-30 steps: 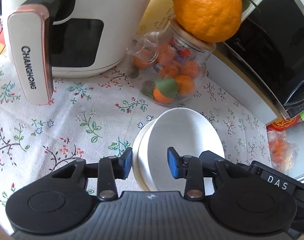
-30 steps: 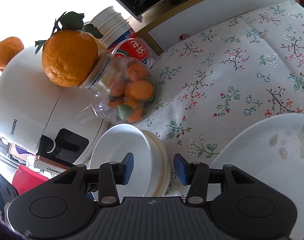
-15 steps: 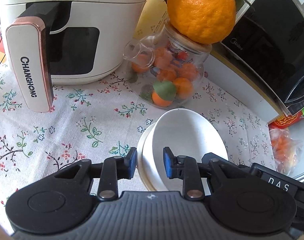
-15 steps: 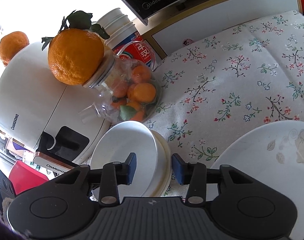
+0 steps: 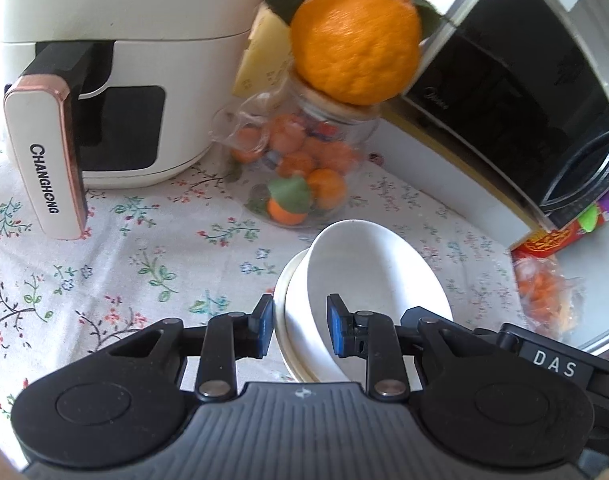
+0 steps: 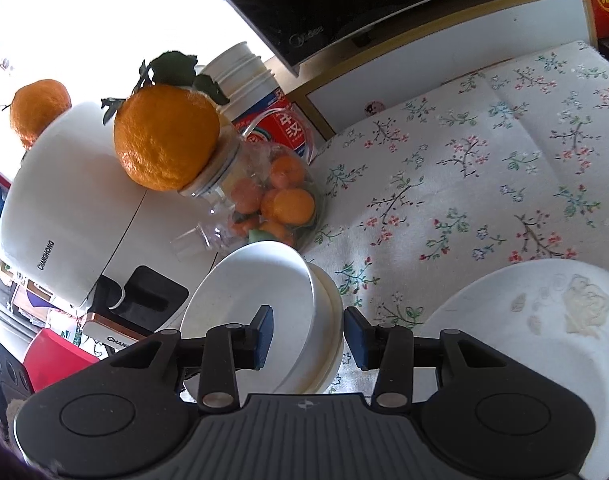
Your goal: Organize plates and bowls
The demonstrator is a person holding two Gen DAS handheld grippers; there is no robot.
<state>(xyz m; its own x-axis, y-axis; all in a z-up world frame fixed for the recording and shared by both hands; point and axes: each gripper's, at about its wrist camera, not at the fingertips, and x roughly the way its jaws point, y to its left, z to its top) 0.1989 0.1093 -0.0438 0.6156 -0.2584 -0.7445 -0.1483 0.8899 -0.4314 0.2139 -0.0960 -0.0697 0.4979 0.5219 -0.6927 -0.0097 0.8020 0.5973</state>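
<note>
I see a stack of white bowls (image 5: 368,280) (image 6: 264,304), nested, plain glossy, no pattern. Landmark is the glass jar of oranges (image 5: 300,176) (image 6: 272,200): the stack sits just in front of it on the floral cloth, apart from it. The top bowl is tilted, its opening facing sideways, not seated flat in the one under it. I also see a large white plate (image 6: 536,340) with a faint embossed flower, flat on the cloth, well right of the jar, near the stack.

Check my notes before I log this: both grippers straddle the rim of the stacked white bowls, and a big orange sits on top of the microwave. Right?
Not quite. The big orange sits on the glass jar's lid, not the microwave, as the left wrist view shows. The rest holds.
</note>
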